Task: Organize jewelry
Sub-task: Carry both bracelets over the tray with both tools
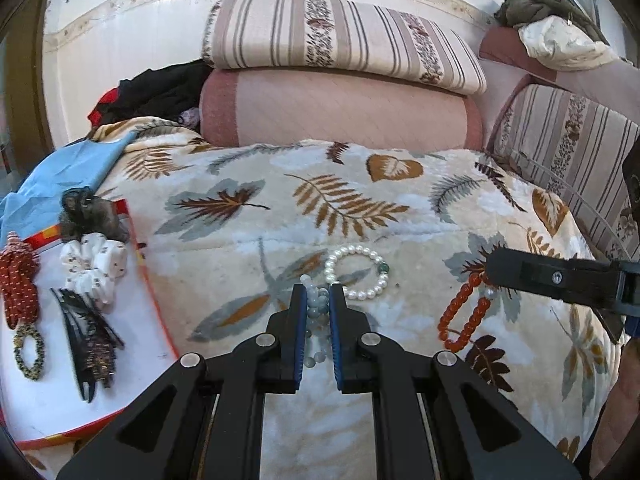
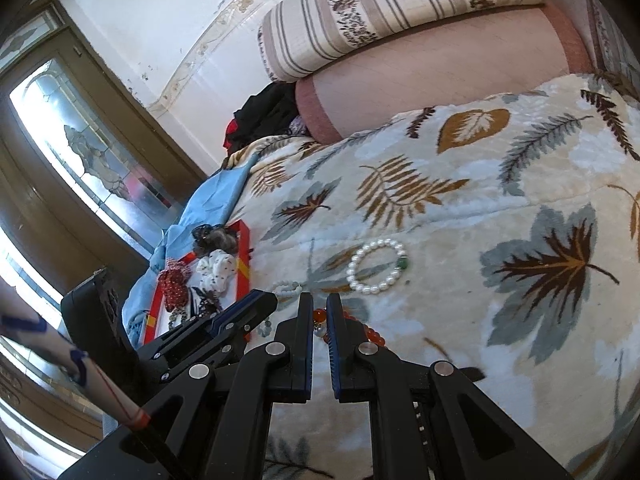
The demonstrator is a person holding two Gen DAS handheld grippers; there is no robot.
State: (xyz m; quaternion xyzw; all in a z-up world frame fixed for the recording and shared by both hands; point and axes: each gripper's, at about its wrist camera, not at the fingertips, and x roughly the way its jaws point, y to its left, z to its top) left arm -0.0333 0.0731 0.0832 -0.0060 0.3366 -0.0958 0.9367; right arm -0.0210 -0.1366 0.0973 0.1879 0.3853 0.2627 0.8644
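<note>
From the left wrist we see our left gripper (image 1: 318, 292) clamped narrow on a pale blue-grey bead bracelet (image 1: 316, 308). The loop is pinched flat between the pads, so its long axis runs near to far along the fingers, a few beads showing past the tips and more trailing back toward us. It seems lifted just off the leaf-print blanket (image 1: 360, 200), probably so it can travel left to the red-edged tray (image 1: 136, 248), where scrunchies (image 1: 94, 266) and hair clips (image 1: 86, 332) already lie. A pearl bracelet (image 1: 358, 272) lies round and flat on the blanket just beyond the tips, untouched. At right, our right gripper (image 1: 490, 280) holds an orange bead bracelet (image 1: 464, 316), which hangs as a long loop slanting down to the near left.

From the right wrist, the right gripper (image 2: 320, 312) is nearly shut on the orange bracelet (image 2: 320, 316) at its top, by a small white bead. The strand trails off to the right behind the finger, so we cannot judge its full line here. The left gripper (image 2: 256, 304) sits just to the left, with pale beads (image 2: 288, 289) peeking beyond it. The pearls (image 2: 378, 266) lie farther out, and the tray (image 2: 242, 264) lies far left.
</note>
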